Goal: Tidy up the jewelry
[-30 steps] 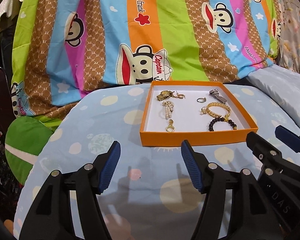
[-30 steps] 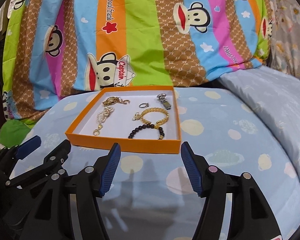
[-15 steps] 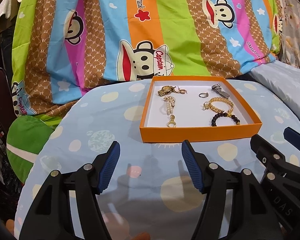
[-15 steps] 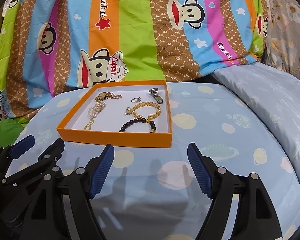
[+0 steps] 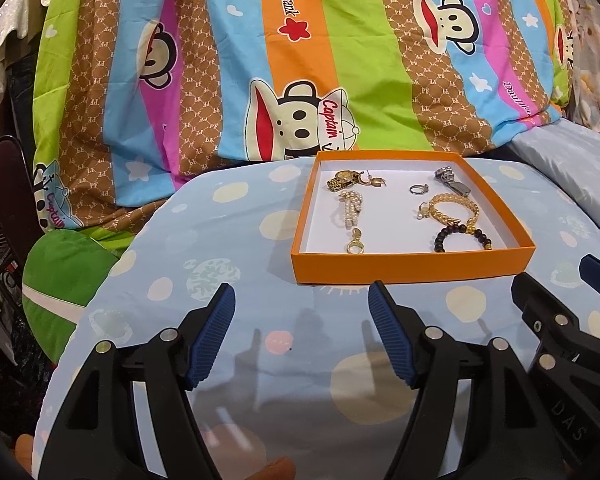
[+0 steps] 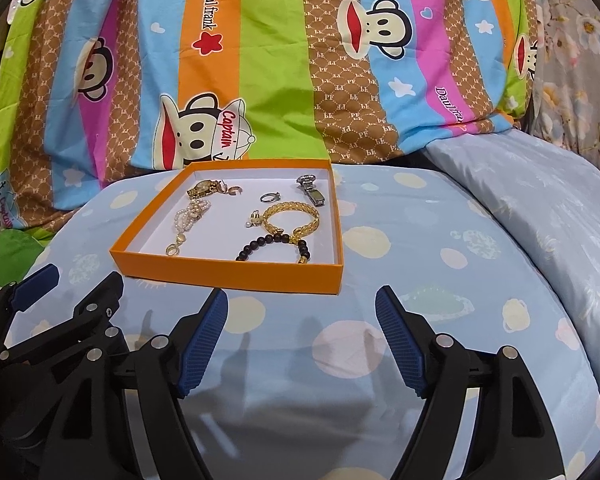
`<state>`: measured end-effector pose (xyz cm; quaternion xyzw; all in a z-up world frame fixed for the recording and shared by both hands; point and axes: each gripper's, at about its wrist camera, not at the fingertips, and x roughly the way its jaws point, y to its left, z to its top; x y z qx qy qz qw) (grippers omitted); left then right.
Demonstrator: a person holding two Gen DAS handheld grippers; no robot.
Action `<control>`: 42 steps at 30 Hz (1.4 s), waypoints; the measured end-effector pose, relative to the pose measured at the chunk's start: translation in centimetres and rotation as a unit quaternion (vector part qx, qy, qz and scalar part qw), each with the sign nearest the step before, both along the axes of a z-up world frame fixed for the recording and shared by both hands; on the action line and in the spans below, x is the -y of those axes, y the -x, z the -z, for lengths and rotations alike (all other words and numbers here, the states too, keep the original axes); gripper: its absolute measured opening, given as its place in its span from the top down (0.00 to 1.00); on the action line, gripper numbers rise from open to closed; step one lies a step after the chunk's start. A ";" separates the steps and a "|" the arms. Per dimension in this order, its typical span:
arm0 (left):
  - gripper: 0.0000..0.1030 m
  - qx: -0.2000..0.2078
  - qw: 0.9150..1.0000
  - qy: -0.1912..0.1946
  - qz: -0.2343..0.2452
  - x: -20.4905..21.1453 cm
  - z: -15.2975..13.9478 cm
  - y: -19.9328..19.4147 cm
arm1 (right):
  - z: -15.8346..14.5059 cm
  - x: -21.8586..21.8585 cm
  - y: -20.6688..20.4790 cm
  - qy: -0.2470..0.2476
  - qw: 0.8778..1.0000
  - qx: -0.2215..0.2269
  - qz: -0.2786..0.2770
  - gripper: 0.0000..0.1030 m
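Left wrist view: the left gripper (image 5: 300,300) is hovering over the pale blue spotted bedsheet (image 5: 204,264) with its jaws spread wide and nothing between them, just short of the near wall of the orange box lid (image 5: 412,268). Inside the white-floored lid are lying a gold watch (image 5: 342,179), a pearl bracelet (image 5: 350,210) with a gold clasp (image 5: 355,246) at its near end, a small silver ring (image 5: 419,189), a silver nail clipper (image 5: 452,180), a gold chain bracelet (image 5: 454,210) and a dark bead bracelet (image 5: 460,237), the last two touching. The right gripper (image 5: 560,284) is showing at the right edge. A striped monkey-print blanket (image 5: 340,60) is rising behind the lid. Right wrist view: the right gripper (image 6: 302,304) is likewise standing wide apart and empty above the bedsheet (image 6: 440,240), near the lid's (image 6: 236,272) front right corner. The gold watch (image 6: 202,189) and pearl bracelet (image 6: 190,216) are occupying the lid's left half; the ring (image 6: 269,197), nail clipper (image 6: 310,190), gold chain bracelet (image 6: 292,220) and bead bracelet (image 6: 274,246) are occupying its right half. The left gripper (image 6: 72,284) is showing at lower left, also parted. The blanket (image 6: 280,60) is filling the background.
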<state>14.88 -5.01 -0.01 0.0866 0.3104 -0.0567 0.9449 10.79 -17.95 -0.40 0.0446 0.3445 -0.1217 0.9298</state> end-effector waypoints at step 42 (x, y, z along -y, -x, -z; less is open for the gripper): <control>0.31 -0.008 1.000 -0.001 -0.009 -0.1 0.2 -0.3 | -0.1 -0.1 0.0 0.006 1.000 -0.001 -0.003 0.27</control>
